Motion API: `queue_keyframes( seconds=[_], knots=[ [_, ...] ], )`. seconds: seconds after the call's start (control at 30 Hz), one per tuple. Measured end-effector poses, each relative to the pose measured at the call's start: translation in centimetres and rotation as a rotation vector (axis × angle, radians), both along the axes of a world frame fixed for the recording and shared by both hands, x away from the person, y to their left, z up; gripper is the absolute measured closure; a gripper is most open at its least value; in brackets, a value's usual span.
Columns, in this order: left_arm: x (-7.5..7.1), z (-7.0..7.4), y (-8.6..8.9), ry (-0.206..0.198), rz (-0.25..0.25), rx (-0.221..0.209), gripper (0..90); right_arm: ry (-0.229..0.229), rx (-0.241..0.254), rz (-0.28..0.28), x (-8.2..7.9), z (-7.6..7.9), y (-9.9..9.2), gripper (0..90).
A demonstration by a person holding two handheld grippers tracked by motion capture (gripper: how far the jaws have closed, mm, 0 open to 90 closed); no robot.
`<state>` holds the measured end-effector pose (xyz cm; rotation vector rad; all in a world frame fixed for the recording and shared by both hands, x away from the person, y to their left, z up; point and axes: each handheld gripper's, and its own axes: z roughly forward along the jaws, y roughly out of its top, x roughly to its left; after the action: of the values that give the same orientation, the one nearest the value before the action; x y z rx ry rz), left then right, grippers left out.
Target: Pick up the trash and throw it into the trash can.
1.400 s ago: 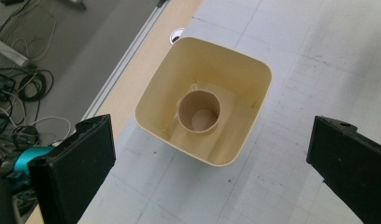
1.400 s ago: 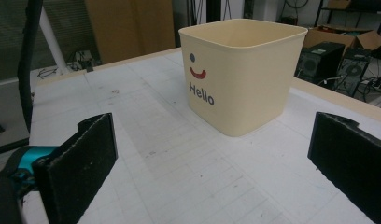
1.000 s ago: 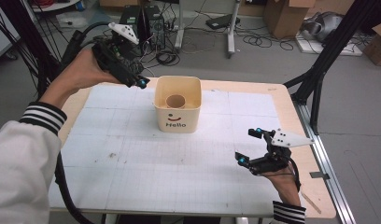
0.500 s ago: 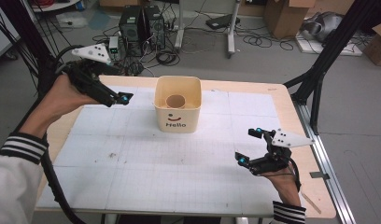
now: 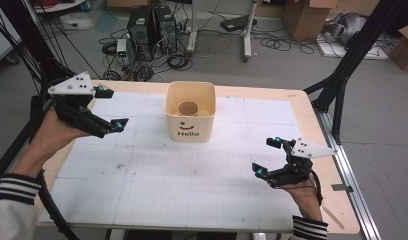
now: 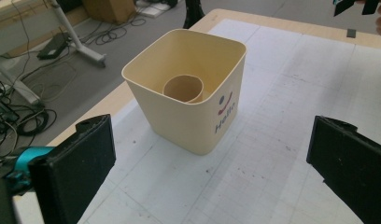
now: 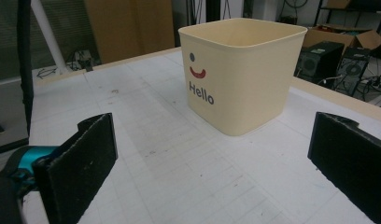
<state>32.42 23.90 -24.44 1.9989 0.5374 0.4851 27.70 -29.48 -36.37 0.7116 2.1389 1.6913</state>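
A cream square bin (image 5: 190, 125) marked "Hello" with a smile stands at the table's far middle; it also shows in the left gripper view (image 6: 193, 126) and the right gripper view (image 7: 247, 84). A brown cardboard roll (image 5: 188, 108) stands inside it, seen too as the roll (image 6: 183, 88). My left gripper (image 5: 108, 107) is held above the table's left side, open and empty, jaws pointing toward the bin. My right gripper (image 5: 269, 156) rests low near the table's right front, open and empty.
The white gridded mat (image 5: 157, 175) covers the wooden table (image 5: 312, 117). Computer towers (image 5: 152, 22), cables and cardboard boxes (image 5: 304, 15) lie on the floor beyond. Black frame legs (image 5: 342, 75) rise at the right.
My left gripper has drawn back from beside the bin toward the table's left edge and dropped lower. The right gripper has stayed where it was.
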Motion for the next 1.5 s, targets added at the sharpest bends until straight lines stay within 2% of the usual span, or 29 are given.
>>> queue_keyframes(
  seconds=[0.17,0.3,0.37,0.43,0.53,0.7,0.9,1.17,1.37,1.5],
  knots=[
    [-1.3,-2.2,1.1,-0.002,0.006,-0.055,1.7,0.002,0.002,0.002,0.0,0.0,0.0,0.2],
    [-2.2,-4.1,2.1,-0.012,0.017,-0.097,1.7,0.001,0.001,-0.002,-0.1,0.0,0.0,0.2],
    [-2.5,-5.1,2.5,-0.033,0.024,-0.113,1.7,0.002,0.002,-0.002,-0.1,0.0,-0.1,0.2],
    [-2.8,-5.9,2.9,-0.029,0.028,-0.14,1.7,0.0,0.0,-0.004,0.0,0.0,-0.1,0.2],
    [-3.2,-6.8,3.3,-0.036,0.029,-0.187,1.7,0.005,-0.006,-0.009,0.0,-0.2,-0.1,0.2],
    [-4.0,-7.9,3.6,-0.06,0.034,-0.22,1.7,0.01,-0.01,-0.013,0.0,-0.2,0.0,0.2],
    [-4.9,-9.8,4.1,-0.059,0.039,-0.285,1.7,-0.003,-0.006,-0.015,0.0,-0.2,-0.1,0.2],
    [-5.8,-11.2,5.0,-0.056,0.043,-0.323,1.8,-0.004,-0.001,-0.017,-0.1,-0.1,-0.1,0.2],
    [-6.1,-11.9,5.5,-0.052,0.052,-0.326,1.8,-0.015,0.002,-0.016,-0.1,-0.1,-0.2,0.2],
    [-6.1,-12.2,5.8,-0.043,0.059,-0.31,1.7,-0.017,-0.002,-0.015,-0.1,-0.1,-0.1,0.2]
  ],
)
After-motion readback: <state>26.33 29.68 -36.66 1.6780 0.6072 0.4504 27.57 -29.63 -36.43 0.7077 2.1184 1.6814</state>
